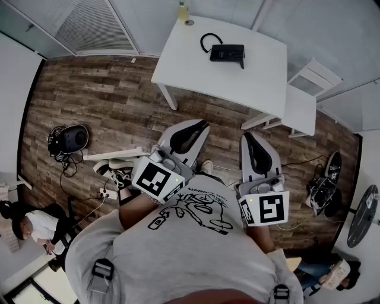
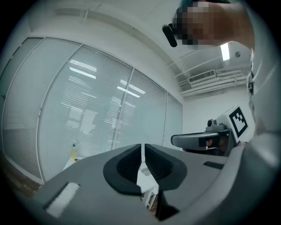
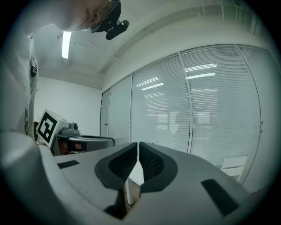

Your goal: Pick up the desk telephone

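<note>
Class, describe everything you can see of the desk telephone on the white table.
The desk telephone is a black, boxy unit, plastic by its look, lying flat on the white table toward its far side. A black cord loops out from one end. Only the table touches it; finer detail is too small to tell.

Floor [image 1: 101, 95] open up to table [image 1: 255, 77]; top bare around telephone [image 1: 227, 53]; chair [image 1: 300, 110] crowds right side; bottle [image 1: 183, 10] far corner.

No readable text, lettering on shirt print [image 1: 199, 209] too small
</note>
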`<state>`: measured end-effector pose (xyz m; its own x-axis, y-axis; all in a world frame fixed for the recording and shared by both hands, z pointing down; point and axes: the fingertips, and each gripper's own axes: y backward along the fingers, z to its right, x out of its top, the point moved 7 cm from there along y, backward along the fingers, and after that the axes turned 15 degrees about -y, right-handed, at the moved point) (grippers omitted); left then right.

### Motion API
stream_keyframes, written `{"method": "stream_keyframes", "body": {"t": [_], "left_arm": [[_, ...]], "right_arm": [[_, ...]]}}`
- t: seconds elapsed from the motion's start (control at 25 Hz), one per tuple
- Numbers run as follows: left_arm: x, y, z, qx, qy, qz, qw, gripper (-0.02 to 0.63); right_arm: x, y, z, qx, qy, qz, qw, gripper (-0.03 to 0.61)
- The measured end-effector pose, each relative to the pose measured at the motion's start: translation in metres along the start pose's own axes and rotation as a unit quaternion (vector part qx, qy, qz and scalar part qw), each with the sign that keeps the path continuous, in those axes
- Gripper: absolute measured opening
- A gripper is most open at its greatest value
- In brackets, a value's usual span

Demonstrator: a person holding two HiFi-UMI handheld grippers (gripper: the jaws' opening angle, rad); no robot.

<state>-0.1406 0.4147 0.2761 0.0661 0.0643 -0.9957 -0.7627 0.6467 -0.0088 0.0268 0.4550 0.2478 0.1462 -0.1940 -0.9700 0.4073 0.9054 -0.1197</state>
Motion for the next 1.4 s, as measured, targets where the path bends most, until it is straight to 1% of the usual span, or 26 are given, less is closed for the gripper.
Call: {"method": "stream_keyframes", "body": {"t": [0.2, 0.48, 0.72, 1.0, 1.16, 1.4], "left_arm": [[-0.004, 0.004, -0.013, 0.004, 0.005, 0.0, 1.0, 0.025], [-0.015, 0.004, -0.034, 0.007, 0.012, -0.011, 0.9998, 0.025], [-0.02, -0.016, -0.047, 0.003, 0.014, -0.016, 0.9998, 0.026], [-0.025, -0.076, -0.069, 0.006, 0.014, -0.021, 0.9997, 0.026], [-0.026, -0.127, -0.08, 0.004, 0.01, -0.026, 0.9996, 0.025], [-0.02, -0.198, -0.085, 0.013, 0.0, -0.028, 0.9995, 0.025]], "right_arm": [[0.0, -0.016, -0.005, -0.005, -0.001, 0.001, 1.0, 0.014], [-0.006, -0.036, -0.009, -0.004, -0.022, 0.005, 1.0, 0.014], [-0.006, -0.059, 0.008, -0.003, -0.038, 0.0, 0.999, 0.014], [0.001, -0.096, 0.06, -0.002, -0.058, -0.001, 0.998, 0.014], [0.014, -0.12, 0.104, 0.001, -0.06, 0.003, 0.998, 0.014], [0.03, -0.144, 0.174, 0.006, -0.066, 0.0, 0.998, 0.014]]}}
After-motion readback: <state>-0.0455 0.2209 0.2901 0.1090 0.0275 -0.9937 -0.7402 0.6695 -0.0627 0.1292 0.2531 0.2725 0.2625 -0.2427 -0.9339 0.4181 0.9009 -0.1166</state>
